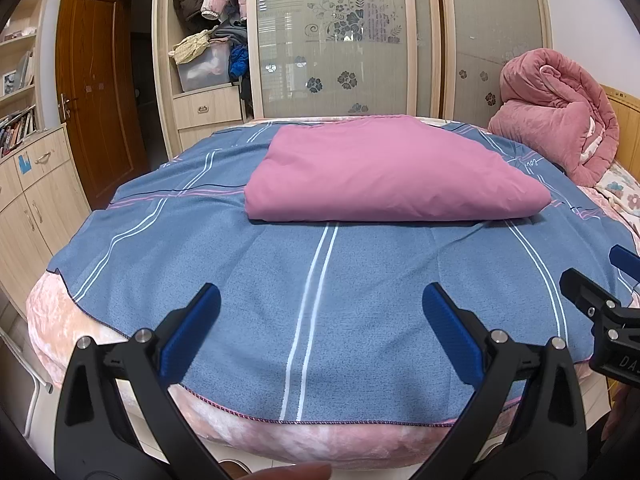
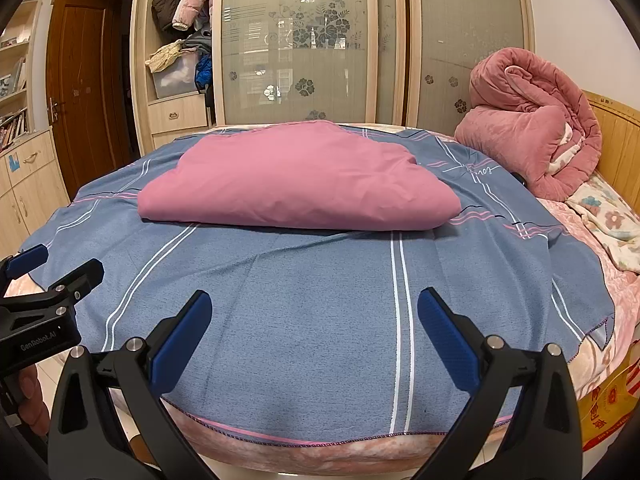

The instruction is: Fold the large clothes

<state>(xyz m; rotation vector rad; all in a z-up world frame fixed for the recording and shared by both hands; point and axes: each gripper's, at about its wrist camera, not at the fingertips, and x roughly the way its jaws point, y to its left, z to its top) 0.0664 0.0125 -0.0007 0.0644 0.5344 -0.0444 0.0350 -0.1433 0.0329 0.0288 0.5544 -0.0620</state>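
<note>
A pink cloth lies folded into a thick flat bundle on a blue striped sheet spread over the bed; it also shows in the right wrist view on the same sheet. My left gripper is open and empty, held above the sheet's near edge, well short of the bundle. My right gripper is open and empty too, beside the left one. Each gripper shows at the edge of the other's view: the right, the left.
A rolled pink quilt sits at the bed's far right by the wooden headboard. A wardrobe with frosted sliding doors stands behind the bed. A wooden door and cabinets are at the left.
</note>
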